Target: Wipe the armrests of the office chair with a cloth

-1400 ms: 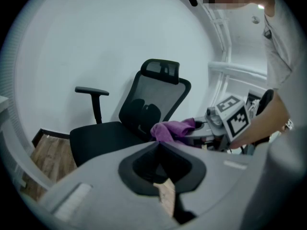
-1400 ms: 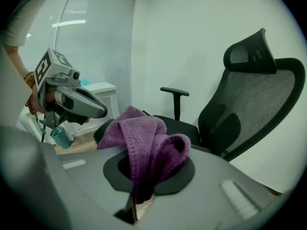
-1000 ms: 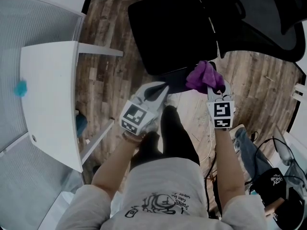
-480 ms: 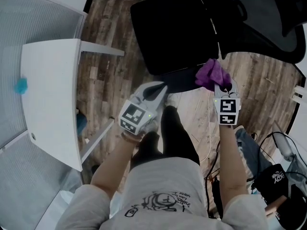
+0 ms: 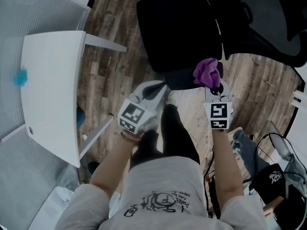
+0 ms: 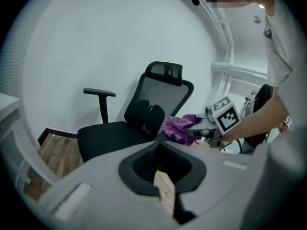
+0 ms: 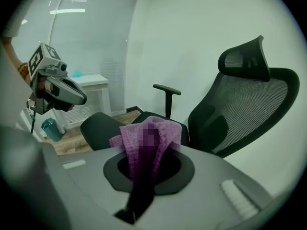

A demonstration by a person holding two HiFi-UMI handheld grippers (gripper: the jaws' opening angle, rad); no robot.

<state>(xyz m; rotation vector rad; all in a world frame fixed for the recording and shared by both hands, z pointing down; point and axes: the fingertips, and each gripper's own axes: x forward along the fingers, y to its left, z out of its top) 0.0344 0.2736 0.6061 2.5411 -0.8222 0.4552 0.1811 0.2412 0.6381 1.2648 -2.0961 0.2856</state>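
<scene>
The black office chair (image 5: 177,30) stands in front of me, its mesh back (image 7: 249,109) to the right. My right gripper (image 5: 211,83) is shut on a bunched purple cloth (image 5: 207,72), which sits at the right end of the near armrest pad (image 5: 181,79); whether it presses on the pad I cannot tell. The far armrest (image 6: 99,92) stands free on its post. My left gripper (image 5: 164,87) hovers left of the cloth over the floor, jaws together and holding nothing. In the right gripper view the cloth (image 7: 151,138) hides the jaw tips.
A white table (image 5: 53,90) with a small teal object (image 5: 20,78) stands at the left. A teal container (image 5: 81,123) sits under its edge. Cables and a dark bag (image 5: 273,178) lie at the lower right. The person's legs (image 5: 175,133) stand on the wooden floor just below the grippers.
The right gripper with the cloth slid a little right, then back left by the near armrest. The left gripper has barely moved.
</scene>
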